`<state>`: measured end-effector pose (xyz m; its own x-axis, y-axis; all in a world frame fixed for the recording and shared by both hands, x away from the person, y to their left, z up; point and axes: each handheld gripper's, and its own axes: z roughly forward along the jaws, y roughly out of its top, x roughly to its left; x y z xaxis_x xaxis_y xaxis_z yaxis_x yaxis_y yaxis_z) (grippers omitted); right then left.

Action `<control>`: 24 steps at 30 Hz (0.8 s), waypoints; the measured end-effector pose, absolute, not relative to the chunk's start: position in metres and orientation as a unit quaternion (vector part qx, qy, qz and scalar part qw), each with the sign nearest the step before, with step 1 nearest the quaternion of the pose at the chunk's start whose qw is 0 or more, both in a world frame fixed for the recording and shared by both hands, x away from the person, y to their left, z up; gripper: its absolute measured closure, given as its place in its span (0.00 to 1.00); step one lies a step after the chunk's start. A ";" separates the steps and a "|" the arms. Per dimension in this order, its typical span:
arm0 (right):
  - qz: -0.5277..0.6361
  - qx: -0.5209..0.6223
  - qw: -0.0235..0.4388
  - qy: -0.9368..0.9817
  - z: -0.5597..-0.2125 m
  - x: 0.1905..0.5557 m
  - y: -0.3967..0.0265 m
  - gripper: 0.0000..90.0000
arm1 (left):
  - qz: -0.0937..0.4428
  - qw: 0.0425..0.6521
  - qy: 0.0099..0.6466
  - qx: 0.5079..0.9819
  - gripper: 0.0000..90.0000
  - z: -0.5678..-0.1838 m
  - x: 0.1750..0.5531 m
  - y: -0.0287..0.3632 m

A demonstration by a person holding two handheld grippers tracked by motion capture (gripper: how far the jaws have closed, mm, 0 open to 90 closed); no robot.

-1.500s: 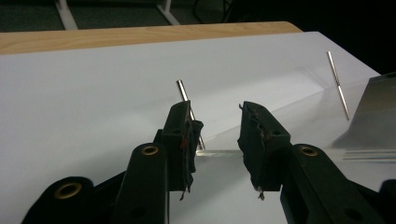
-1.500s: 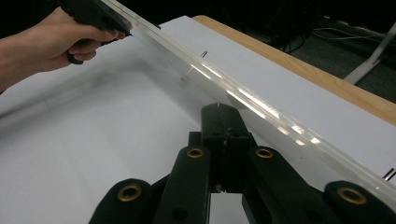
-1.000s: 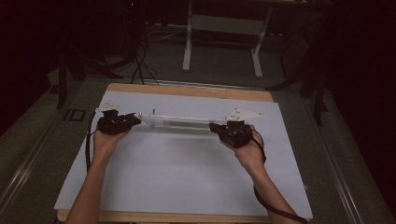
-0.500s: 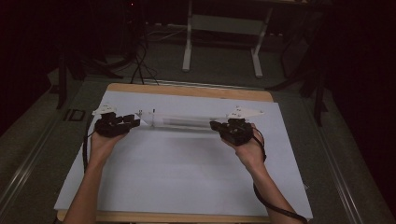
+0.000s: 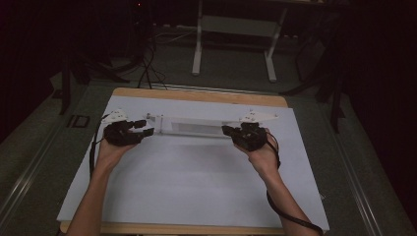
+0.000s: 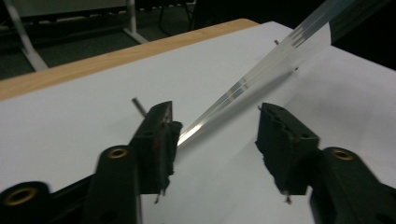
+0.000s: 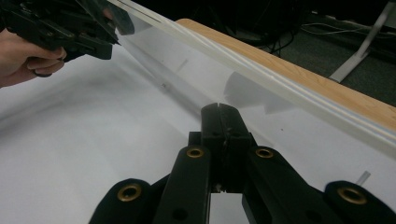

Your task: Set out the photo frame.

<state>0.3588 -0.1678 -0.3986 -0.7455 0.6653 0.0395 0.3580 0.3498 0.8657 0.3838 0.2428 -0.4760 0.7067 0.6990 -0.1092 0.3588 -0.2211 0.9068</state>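
Right gripper point(image 7: 219, 108) is clamped on the clear strip point(image 5: 196, 126) while the left gripper point(image 6: 217, 133) gapes (strip end loose between its jaws), so that end may sag or twist.

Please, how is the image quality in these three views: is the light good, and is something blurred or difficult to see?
High view: dim, dark surroundings; the white sheet is lit, the clear strip faint against it. Left gripper view: the left jaw is motion-blurred, the strip shows bright glints. Right gripper view: jaws sharp, the strip translucent, soft shadows on the sheet.
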 end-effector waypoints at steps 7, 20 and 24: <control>0.472 0.323 0.162 0.804 -0.400 0.362 -0.171 1.00 | 0.181 0.526 0.319 0.767 0.49 -0.472 0.392 0.223; 0.457 0.343 0.170 0.803 -0.416 0.376 -0.191 0.98 | 0.177 0.528 0.321 0.766 0.56 -0.475 0.401 0.217; 0.432 0.331 0.198 0.815 -0.426 0.378 -0.196 0.89 | 0.173 0.527 0.323 0.767 0.56 -0.475 0.402 0.218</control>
<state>0.3776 -0.1964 -0.4263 -0.7017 0.7115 -0.0367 0.3690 0.4070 0.8356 0.4024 0.2179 -0.4750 0.7319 0.6774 -0.0744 0.3117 -0.2356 0.9205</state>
